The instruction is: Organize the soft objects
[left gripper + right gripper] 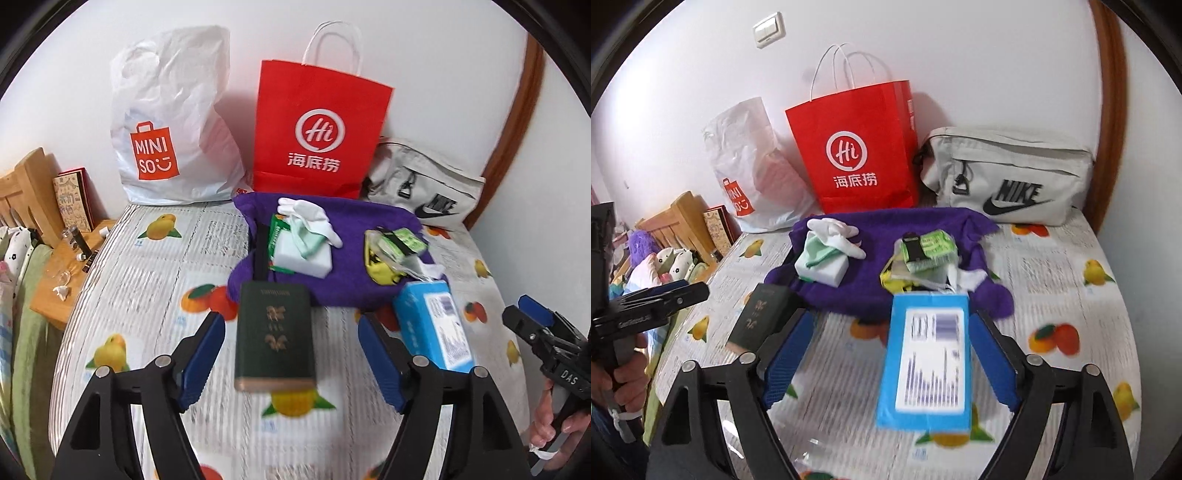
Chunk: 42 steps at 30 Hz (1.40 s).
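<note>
A dark green tissue pack (275, 336) lies on the fruit-print bed sheet (147, 266) between the fingers of my left gripper (291, 319), which is open with gaps on both sides. A blue tissue pack (929, 350) lies between the fingers of my right gripper (892, 314), also open and not touching it. Behind both packs a purple towel (347, 236) is spread out. On it rest a white block with a mint cloth and white gloves (306, 254) and a clear packet of green and yellow items (391, 251).
Against the wall stand a white Miniso plastic bag (173, 129), a red paper bag (317, 122) and a grey Nike pouch (424, 188). A wooden bedside shelf (59, 280) with small items is on the left. A brown door frame (1108, 110) runs up the right.
</note>
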### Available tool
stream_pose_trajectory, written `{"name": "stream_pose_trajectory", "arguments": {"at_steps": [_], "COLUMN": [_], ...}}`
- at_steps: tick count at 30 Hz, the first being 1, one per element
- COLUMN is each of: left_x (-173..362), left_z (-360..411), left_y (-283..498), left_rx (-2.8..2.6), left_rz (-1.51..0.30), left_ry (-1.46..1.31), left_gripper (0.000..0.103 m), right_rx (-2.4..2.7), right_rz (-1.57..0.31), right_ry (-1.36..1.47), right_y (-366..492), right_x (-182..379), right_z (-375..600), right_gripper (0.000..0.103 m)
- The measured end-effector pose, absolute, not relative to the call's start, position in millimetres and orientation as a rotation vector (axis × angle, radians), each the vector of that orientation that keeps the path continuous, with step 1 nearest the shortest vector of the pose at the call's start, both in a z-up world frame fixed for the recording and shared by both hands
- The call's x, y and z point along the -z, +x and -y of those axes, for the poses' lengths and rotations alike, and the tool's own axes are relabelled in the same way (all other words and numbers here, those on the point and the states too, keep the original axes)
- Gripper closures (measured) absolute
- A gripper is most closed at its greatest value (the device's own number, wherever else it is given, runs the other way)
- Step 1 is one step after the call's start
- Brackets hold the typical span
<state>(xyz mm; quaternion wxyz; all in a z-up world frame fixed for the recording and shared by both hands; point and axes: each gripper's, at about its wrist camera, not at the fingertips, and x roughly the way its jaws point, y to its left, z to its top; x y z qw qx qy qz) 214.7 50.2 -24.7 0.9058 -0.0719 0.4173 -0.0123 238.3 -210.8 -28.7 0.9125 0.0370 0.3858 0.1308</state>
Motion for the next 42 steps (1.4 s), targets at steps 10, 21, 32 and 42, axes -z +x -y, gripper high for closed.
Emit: {"name": "stream_pose_trajectory", "arguments": {"at_steps": [10,21,32,42], "left_x": [11.7,2.2,-0.8,-5.1], "left_z": [-25.1,-8.5,-0.4,1.0], "left_y": [142.4,88.8,64.2,55.6], "left_rx": [0.051,0.026,0.002,0.006], "left_rz": [-0.813,-0.768,-0.736,-0.725], "left_ry": [-0.123,-0.080,-0.060,-0.052], "left_gripper": [0.020,0.015,0.014,0.014], "right_rx": [-0.200,-0.165,-0.154,-0.152], "right_rz": [-0.741,-0.728,-0.709,-0.704], "right_ry": [0.053,0.045,0.041,0.045], "right_y": [160.1,109.2,82.8,71.9], "right_x": [18.7,15.6,7.5,5.5], "right_z": [216.9,222.6,223.1,222.3], "right_gripper": [0.001,0.001,0.001,0.001]}}
